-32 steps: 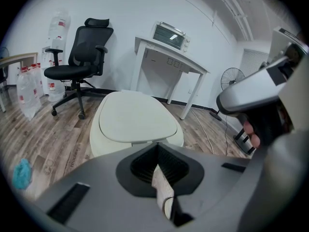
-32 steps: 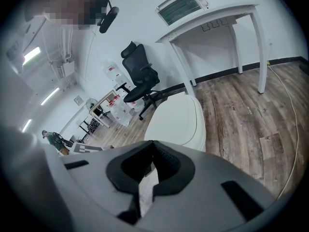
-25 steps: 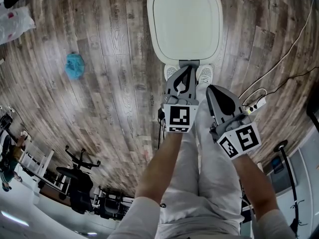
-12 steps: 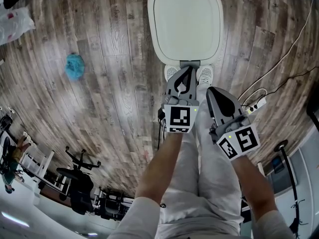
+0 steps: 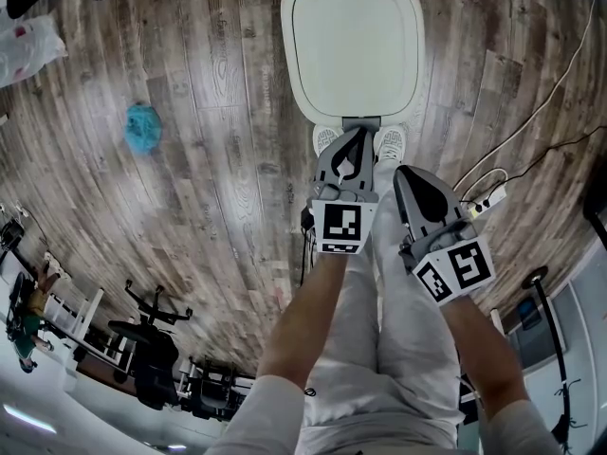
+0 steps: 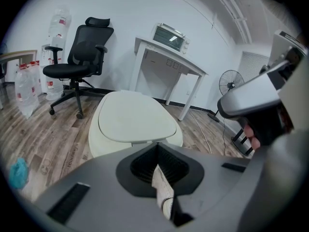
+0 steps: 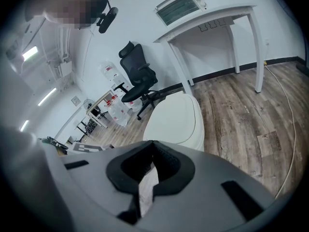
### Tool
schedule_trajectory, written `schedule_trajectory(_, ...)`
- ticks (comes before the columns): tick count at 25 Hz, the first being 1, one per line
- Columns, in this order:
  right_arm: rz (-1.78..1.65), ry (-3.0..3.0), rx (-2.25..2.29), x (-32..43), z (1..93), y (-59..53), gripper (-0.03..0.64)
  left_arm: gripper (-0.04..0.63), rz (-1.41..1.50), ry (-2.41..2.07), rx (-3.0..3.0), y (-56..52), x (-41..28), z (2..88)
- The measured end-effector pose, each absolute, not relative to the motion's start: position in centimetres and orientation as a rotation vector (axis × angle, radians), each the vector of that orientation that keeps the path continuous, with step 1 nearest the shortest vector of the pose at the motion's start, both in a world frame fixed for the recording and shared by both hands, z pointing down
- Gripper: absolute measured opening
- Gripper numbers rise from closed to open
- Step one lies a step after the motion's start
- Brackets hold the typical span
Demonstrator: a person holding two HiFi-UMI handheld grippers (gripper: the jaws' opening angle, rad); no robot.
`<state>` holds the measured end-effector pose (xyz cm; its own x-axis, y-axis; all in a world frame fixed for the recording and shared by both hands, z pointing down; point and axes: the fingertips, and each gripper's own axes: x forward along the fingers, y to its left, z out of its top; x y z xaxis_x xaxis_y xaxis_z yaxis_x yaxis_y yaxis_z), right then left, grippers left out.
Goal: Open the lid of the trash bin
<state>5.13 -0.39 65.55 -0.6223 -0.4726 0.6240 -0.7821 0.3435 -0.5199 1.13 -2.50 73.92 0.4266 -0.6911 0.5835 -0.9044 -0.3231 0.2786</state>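
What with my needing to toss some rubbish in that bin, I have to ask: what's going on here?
A person stands right in front of the off-white rounded plastic trash bin, holding a grey two-jaw gripper in each hand. The left gripper points at the bin's near edge, and the right gripper is held a little further back beside it. Both have their jaws together on nothing. The bin's flat lid is shut, so opening it has not begun.
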Motion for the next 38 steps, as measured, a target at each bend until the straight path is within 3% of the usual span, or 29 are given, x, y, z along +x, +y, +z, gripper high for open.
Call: schedule_trajectory(38, 1.173, -2.255, 1.128, 5.65, 65.53, -0.78, 0.017, 0.002, 0.487, -1.338, 2.137, -2.44, 1.32, 74.03)
